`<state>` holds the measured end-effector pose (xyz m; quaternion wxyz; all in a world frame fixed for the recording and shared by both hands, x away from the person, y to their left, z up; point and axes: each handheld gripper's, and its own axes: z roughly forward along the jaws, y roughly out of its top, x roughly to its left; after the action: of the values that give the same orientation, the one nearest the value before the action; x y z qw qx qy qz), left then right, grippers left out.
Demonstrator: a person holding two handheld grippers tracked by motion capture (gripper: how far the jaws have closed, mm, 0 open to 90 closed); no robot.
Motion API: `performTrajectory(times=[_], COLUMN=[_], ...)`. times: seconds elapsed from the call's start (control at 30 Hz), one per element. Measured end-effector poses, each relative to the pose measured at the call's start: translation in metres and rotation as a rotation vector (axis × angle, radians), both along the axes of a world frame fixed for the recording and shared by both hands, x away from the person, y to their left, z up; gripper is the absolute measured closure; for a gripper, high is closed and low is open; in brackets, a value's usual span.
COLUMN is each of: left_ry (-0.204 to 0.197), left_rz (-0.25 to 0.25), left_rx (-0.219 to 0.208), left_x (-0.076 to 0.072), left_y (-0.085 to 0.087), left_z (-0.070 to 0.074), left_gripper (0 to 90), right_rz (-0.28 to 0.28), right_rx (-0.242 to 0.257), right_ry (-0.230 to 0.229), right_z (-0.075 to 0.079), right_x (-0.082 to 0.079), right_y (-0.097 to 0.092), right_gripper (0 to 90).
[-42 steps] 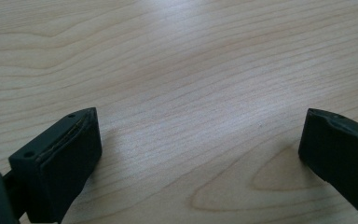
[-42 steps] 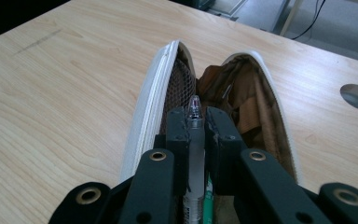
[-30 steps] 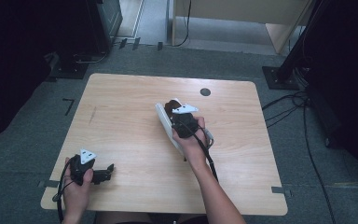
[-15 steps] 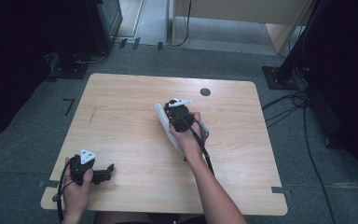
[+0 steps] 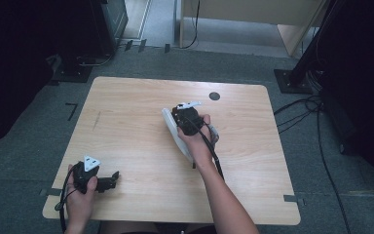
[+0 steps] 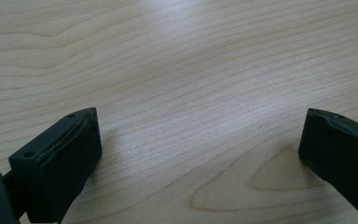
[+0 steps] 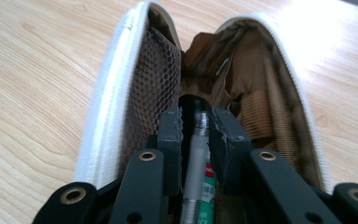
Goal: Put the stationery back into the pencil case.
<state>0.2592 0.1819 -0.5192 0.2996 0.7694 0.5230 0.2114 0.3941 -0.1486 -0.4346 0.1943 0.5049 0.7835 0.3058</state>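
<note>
A white pencil case [image 5: 172, 127] lies open in the middle of the wooden table [image 5: 126, 112]; its brown lining and mesh pocket [image 7: 149, 88] face my right gripper. My right gripper [image 5: 187, 119] points down into the case. A grey pen with a green label [image 7: 196, 154] lies between its jaws inside the case. The jaws [image 7: 196, 116] have just been opening, and a thin dark gap shows beside the pen. My left gripper [image 5: 109, 179] rests at the table's near left corner, and its jaws [image 6: 200, 135] are open over bare wood.
A black round disc [image 5: 214, 96] is set into the table beyond the case. Cables [image 5: 316, 117] and dark stands [image 5: 292, 78] sit on the floor to the right and behind. The person's forearms come in from the bottom edge.
The right gripper has edged a little farther from the person, over the case, and turned slightly. The left gripper has kept still.
</note>
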Motion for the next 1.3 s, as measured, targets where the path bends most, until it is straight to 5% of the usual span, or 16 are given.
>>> performTrajectory(times=[0.33, 0.57, 0.73, 0.83, 1.3], left_ry=[0.000, 0.000, 0.000, -0.001, 0.000], left_rz=[0.000, 0.000, -0.001, 0.000, -0.001], left_rx=[0.001, 0.001, 0.003, 0.002, 0.003], left_x=[0.000, 0.000, 0.000, 0.000, 0.000], left_y=[0.000, 0.000, 0.000, 0.000, 0.000], left_z=[0.000, 0.000, 0.000, 0.000, 0.000], left_gripper=[0.0, 0.0, 0.0, 0.0, 0.0], right_rz=[0.012, 0.053, 0.082, 0.066, 0.008], right_rx=[0.064, 0.141, 0.217, 0.208, 0.200], right_ry=[-0.077, -0.124, -0.125, -0.115, -0.107], right_z=[0.010, 0.024, 0.033, 0.039, 0.036], right_x=[-0.012, -0.025, -0.035, -0.042, -0.073], right_y=[-0.008, -0.019, -0.028, -0.036, -0.081], right_gripper=[68.7, 43.4, 13.0, 0.0, 0.0])
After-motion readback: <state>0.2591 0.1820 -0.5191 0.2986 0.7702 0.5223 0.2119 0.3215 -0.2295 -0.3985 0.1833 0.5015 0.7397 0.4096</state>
